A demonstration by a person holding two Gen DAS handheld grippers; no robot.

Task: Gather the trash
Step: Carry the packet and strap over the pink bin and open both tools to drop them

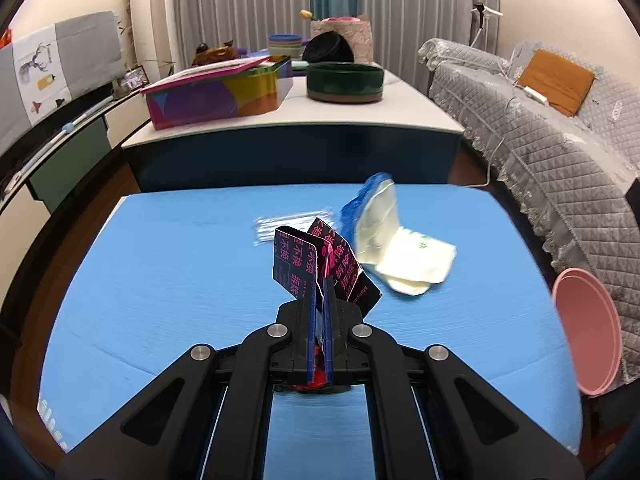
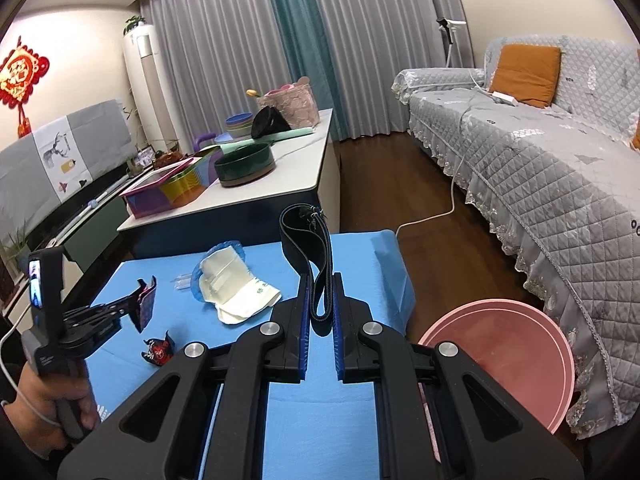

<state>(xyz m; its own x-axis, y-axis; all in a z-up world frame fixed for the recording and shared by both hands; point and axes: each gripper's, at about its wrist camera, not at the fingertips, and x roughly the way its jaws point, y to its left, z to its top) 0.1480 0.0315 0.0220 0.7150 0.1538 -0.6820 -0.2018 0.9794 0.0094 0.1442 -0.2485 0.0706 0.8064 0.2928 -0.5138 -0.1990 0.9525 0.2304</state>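
We held the left gripper [image 1: 319, 296] clenched on a black wrapper with pink lettering [image 1: 316, 258], its blue pads pinching the torn packet so that it stood up above the blue table cover [image 1: 160, 280]. At two o'clock from that wrapper lay a cream and white pouch [image 1: 404, 256] with a blue edge, flat on the cover and apart from the gripper, while a clear plastic strip [image 1: 294, 226] lay blurred at eleven o'clock. In the right wrist view we gripped a black strap [image 2: 308, 248] in the right gripper [image 2: 321, 320], its loop caught between the pads and its wide end curling upward. A small red and black wrapper [image 2: 158, 350] rested on the cover at nine o'clock from that gripper, below the left gripper in that view, whose handle a hand [image 2: 44, 404] grasped. A pink bin [image 2: 504, 360] stood on the floor at three o'clock, beside the grey quilted sofa [image 2: 540, 184].
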